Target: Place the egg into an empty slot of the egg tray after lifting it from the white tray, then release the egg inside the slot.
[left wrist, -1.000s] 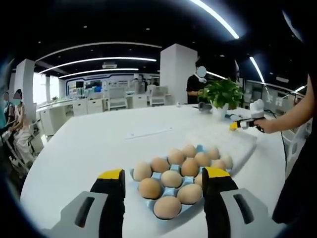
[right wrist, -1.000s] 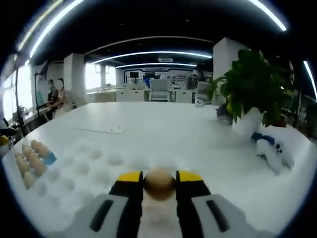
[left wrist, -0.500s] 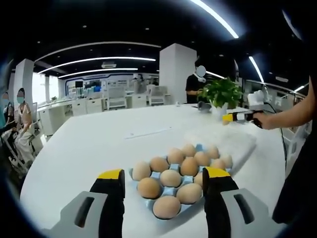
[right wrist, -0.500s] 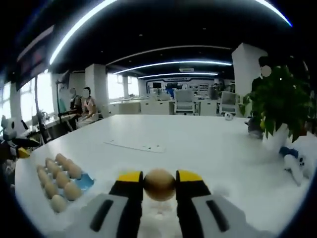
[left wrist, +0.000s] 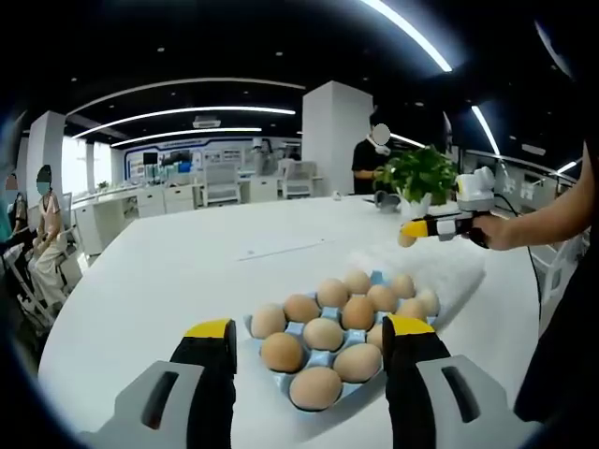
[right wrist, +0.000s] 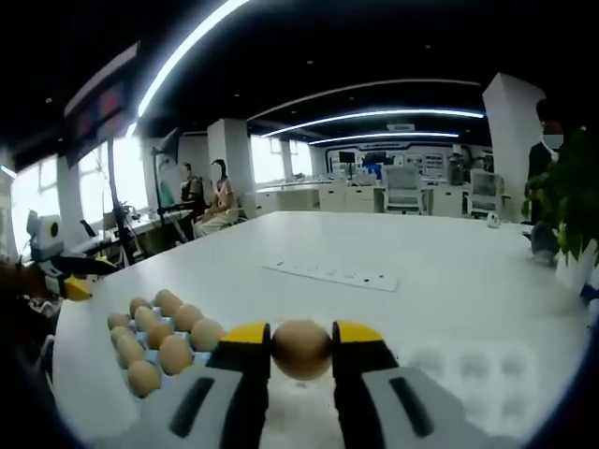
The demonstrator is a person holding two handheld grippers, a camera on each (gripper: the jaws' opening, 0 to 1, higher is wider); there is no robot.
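The right gripper [right wrist: 301, 348] holds a brown egg [right wrist: 301, 348] between its yellow-tipped jaws, above the white worktop [right wrist: 393, 309]. The blue egg tray [right wrist: 161, 329], nearly full of eggs, lies lower left in the right gripper view. The left gripper [left wrist: 309, 341] hovers with jaws wide apart over the egg tray [left wrist: 323, 360]; the white tray [left wrist: 440, 267] lies just beyond. No readable writing.
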